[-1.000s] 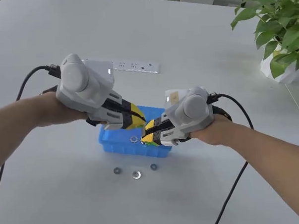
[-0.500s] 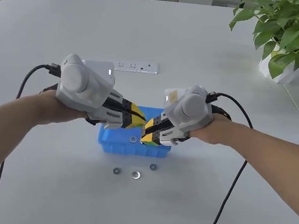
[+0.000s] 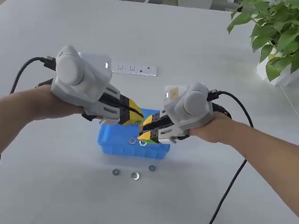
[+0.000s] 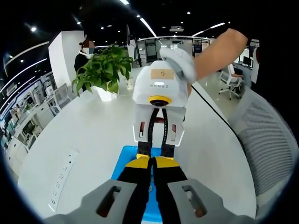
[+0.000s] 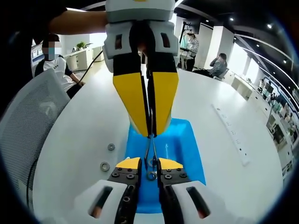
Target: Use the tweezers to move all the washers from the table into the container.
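The blue container (image 3: 108,143) sits mid-table, with a washer (image 3: 133,141) lying inside it. Three washers lie on the table in front of it (image 3: 116,171), (image 3: 135,176), (image 3: 151,168); two of them appear in the right gripper view (image 5: 111,147), (image 5: 105,166). Both grippers meet tip to tip above the container. My left gripper (image 3: 137,117) (image 4: 153,162) is shut on one end of the thin metal tweezers (image 5: 150,156). My right gripper (image 3: 144,135) (image 5: 149,164) has its jaws close on the other, rounded end.
A white power strip (image 3: 134,69) lies behind the container. A potted plant (image 3: 280,32) stands at the far right of the table. Cables trail from both grippers. A mesh chair (image 5: 28,121) and people are in the room beyond.
Both grippers stay tip to tip over the container with the tweezers between them. The head view has shifted slightly; the washers have not moved.
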A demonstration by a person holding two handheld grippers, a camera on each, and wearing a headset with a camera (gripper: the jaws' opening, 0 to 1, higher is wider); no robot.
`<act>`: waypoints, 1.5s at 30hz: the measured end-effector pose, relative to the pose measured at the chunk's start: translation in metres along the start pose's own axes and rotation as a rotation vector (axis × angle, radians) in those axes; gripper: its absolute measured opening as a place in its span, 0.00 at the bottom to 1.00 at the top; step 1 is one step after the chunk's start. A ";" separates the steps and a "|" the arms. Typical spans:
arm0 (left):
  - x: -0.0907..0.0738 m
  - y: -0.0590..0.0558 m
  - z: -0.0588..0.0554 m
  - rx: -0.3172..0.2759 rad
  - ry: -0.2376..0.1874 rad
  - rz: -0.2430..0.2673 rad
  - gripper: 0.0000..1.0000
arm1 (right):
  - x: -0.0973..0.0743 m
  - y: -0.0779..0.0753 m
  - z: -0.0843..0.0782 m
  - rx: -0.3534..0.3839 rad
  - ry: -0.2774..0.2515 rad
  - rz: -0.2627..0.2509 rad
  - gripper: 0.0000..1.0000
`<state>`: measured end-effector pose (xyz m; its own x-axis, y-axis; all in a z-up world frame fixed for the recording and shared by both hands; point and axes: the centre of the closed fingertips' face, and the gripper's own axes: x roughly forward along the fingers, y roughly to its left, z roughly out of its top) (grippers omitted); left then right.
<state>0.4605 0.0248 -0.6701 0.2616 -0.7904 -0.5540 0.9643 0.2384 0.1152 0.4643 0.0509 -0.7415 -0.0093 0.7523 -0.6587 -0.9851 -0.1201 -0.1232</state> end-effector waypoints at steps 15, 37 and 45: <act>-0.018 -0.011 0.021 0.033 0.004 -0.008 0.05 | -0.017 0.007 0.018 0.002 -0.039 -0.029 0.20; -0.029 -0.047 0.031 0.055 0.017 -0.043 0.05 | -0.054 0.036 -0.004 0.066 -0.039 -0.079 0.35; -0.023 -0.058 0.026 0.054 0.016 -0.052 0.05 | -0.063 0.045 -0.012 0.086 -0.052 -0.094 0.39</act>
<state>0.3997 0.0147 -0.6426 0.2106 -0.7920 -0.5731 0.9775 0.1659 0.1299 0.4228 -0.0094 -0.7143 0.0771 0.7907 -0.6073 -0.9931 0.0068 -0.1173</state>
